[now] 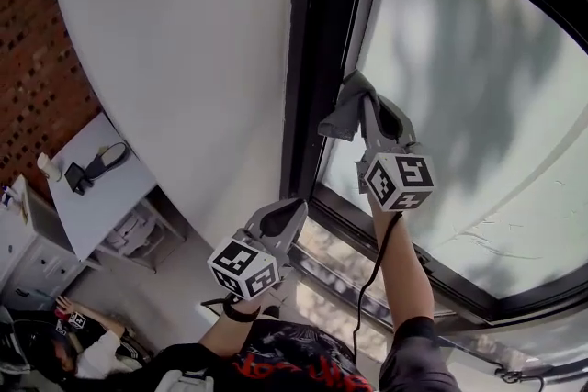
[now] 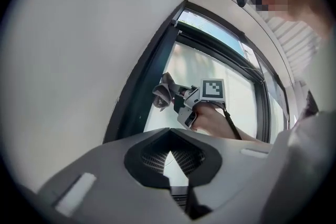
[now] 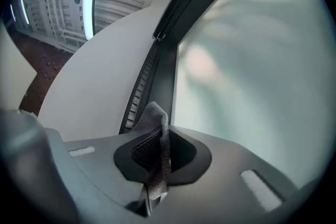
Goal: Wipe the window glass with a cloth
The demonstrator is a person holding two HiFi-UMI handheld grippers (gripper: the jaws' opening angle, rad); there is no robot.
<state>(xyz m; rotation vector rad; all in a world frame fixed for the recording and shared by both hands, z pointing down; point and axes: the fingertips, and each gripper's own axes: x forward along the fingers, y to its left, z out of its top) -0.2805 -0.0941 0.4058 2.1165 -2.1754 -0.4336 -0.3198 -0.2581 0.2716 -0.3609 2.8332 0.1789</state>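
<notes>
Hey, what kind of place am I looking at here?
Probably indoors, an office or workshop room, right beside a big window with a dark frame. A white wall, a brick wall and a white desk are also in view.

1. The cloth [image 1: 347, 113] is mid grey.
2. The window glass [image 1: 478, 87] is pale, milky grey-green with darker shadow blotches.
3. The window frame [image 1: 312, 60] is black.
4. The wall [image 1: 184, 41] left of the window frame is white.
5. The brick wall [image 1: 32, 32], far left of the window frame, is red-brown.
6. The left gripper [image 1: 292, 208] and the right gripper [image 1: 367, 104] are grey and carry black-and-white square markers [image 1: 404, 181].
</notes>
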